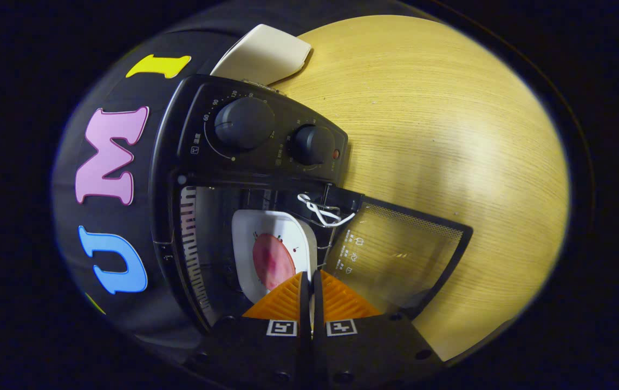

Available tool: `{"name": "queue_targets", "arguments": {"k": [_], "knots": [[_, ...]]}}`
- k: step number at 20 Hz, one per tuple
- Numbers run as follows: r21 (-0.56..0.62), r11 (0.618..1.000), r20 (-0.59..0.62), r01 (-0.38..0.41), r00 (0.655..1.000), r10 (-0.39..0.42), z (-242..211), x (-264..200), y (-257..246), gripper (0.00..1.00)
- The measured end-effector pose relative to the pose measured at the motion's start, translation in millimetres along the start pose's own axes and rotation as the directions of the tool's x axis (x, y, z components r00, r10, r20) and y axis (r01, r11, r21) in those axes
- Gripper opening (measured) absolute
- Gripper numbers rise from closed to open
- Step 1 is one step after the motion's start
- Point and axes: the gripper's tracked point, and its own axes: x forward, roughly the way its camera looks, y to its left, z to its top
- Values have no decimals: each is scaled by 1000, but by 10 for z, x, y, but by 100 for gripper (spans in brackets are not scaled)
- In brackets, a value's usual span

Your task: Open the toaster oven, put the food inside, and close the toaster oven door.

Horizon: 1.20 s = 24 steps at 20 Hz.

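Note:
The black toaster oven (pixel 179 135) stands on the wooden table (pixel 450 135) with its glass door (pixel 396 254) swung fully open and lying flat over the tabletop. Inside the cavity sits a white square plate (pixel 274 227) carrying a round pink piece of food (pixel 272 261). My gripper (pixel 310 275) is at the oven's mouth. Its fingers (pixel 282 303) are pressed close together, with the near rim of the plate caught in the narrow gap between them. The plate's nearest edge is hidden behind the fingers.
Two dark knobs (pixel 244 123) sit on the oven's control panel beside the cavity. A white cord (pixel 323 212) is looped at the door hinge. A white object (pixel 263 54) lies on the table behind the oven. Bare wood stretches beyond the door.

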Motion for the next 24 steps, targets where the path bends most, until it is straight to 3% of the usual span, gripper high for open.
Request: {"name": "queue_targets", "arguments": {"k": [3,6,7,8,10,11,13,16,20,22,24], "knots": [[58,998,26,11,1000,-13,-29,86,101,6],[87,996,-49,-27,998,32,-228,71,239,10],[96,994,-60,-43,997,49,-290,76,279,22],[97,994,-68,-52,996,59,-344,49,306,26],[71,996,-108,-59,992,66,-465,-47,295,44],[57,996,-123,-69,989,76,-516,-91,299,69],[17,996,-133,-90,987,92,-494,-208,290,99],[-98,986,-166,-132,979,114,-471,-427,275,99],[-315,940,-225,-130,973,59,-415,-661,53,99],[-421,898,-226,-127,974,31,-332,-767,-89,99],[-560,820,-214,-119,977,-5,-254,-877,-248,98]]}}
